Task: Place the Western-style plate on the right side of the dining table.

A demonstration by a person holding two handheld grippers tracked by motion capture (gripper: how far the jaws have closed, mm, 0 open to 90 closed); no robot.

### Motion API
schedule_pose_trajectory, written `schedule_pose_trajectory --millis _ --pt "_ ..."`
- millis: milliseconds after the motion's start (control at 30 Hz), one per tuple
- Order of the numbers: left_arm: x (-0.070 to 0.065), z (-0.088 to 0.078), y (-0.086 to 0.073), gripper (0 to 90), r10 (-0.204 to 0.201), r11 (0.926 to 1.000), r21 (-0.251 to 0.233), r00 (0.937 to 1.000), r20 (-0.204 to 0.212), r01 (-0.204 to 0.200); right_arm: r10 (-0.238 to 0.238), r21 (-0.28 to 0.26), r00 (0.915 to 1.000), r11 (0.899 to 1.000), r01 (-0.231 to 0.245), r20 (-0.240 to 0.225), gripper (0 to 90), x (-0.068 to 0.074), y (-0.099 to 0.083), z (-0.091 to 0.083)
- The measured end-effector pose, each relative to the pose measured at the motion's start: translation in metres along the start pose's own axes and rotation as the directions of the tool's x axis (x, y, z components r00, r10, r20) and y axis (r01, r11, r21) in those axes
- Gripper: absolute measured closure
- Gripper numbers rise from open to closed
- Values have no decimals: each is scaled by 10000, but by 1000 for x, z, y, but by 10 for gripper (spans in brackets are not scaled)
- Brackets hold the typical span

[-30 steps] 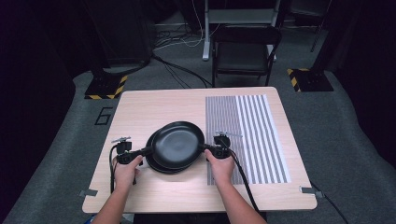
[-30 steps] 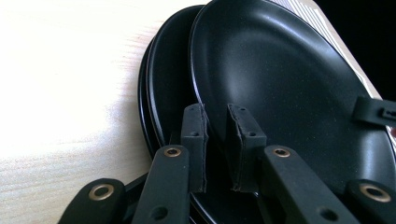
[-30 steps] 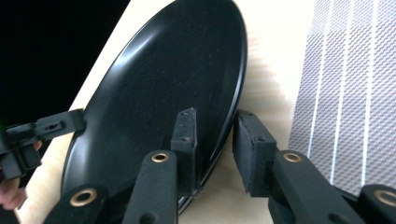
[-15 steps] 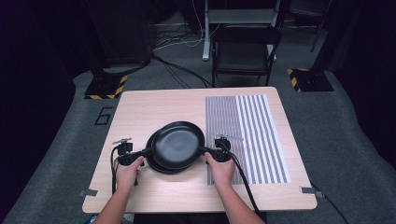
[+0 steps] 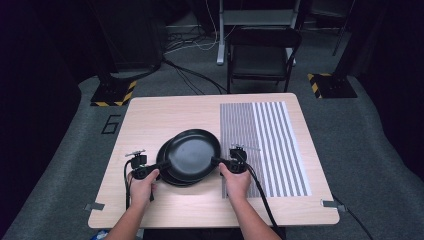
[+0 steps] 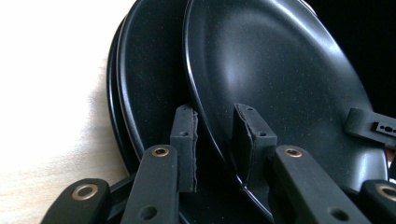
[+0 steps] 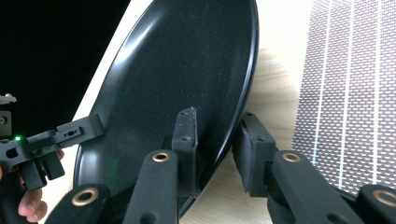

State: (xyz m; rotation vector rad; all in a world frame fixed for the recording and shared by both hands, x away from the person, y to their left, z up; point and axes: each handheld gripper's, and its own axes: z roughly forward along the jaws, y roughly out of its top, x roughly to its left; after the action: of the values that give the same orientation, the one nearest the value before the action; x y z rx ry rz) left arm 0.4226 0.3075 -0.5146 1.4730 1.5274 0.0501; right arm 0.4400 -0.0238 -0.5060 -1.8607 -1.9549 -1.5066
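The right gripper (image 5: pixel 223 163) clamps the top pan (image 5: pixel 193 154) by its rim to lift it off the stack (image 5: pixel 167 172), while the left gripper (image 5: pixel 159 166), jaws just opening, straddles the opposite rim loosely.

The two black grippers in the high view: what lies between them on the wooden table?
In the high view, a stack of round black plates lies between the left gripper and the right gripper, on the wooden table. Each gripper reaches the top plate's rim.

I see 2 matte-black grippers: left gripper (image 6: pixel 215 140) and right gripper (image 7: pixel 217 144), brass-ringed screws along each jaw, worn rubber pads, black trailing cables, bare forearms.
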Motion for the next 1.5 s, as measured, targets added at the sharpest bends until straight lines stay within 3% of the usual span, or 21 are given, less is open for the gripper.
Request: schedule_pose_trajectory --millis 133,267,400,567,767,933,1267,1500 --pt "0 0 -1 712 -49 10000 -68 10000 40 50 119 -99 9999 9999 -120 -53 712 -1 -1 1" --pt "-6 1 -5 705 -103 9996 -254 9996 -281 96 156 -124 9998 9998 -157 -88 717 -2 -1 1" --pt "-11 2 -12 700 -149 9969 -776 9979 -626 100 382 -190 9992 9991 -384 -107 723 -2 -1 2" --pt "-12 1 -15 700 -179 9948 -1008 9973 -716 106 565 -311 9983 9979 -568 -115 725 -2 -3 3" --pt "-13 2 -19 708 -616 9867 -1557 9940 -909 469 704 -477 9975 9964 -704 -18 724 0 -6 6" --pt "-16 3 -23 712 -757 9779 -2024 9910 -1104 521 825 -690 9966 9943 -819 64 720 2 -9 7" --pt "-18 4 -29 724 -1073 9634 -2560 9894 -978 792 937 -1019 9954 9906 -912 198 716 5 -13 8" --pt "-17 4 -29 725 -1076 9629 -2568 9906 -844 827 999 -963 9950 9904 -988 68 721 3 -14 7"
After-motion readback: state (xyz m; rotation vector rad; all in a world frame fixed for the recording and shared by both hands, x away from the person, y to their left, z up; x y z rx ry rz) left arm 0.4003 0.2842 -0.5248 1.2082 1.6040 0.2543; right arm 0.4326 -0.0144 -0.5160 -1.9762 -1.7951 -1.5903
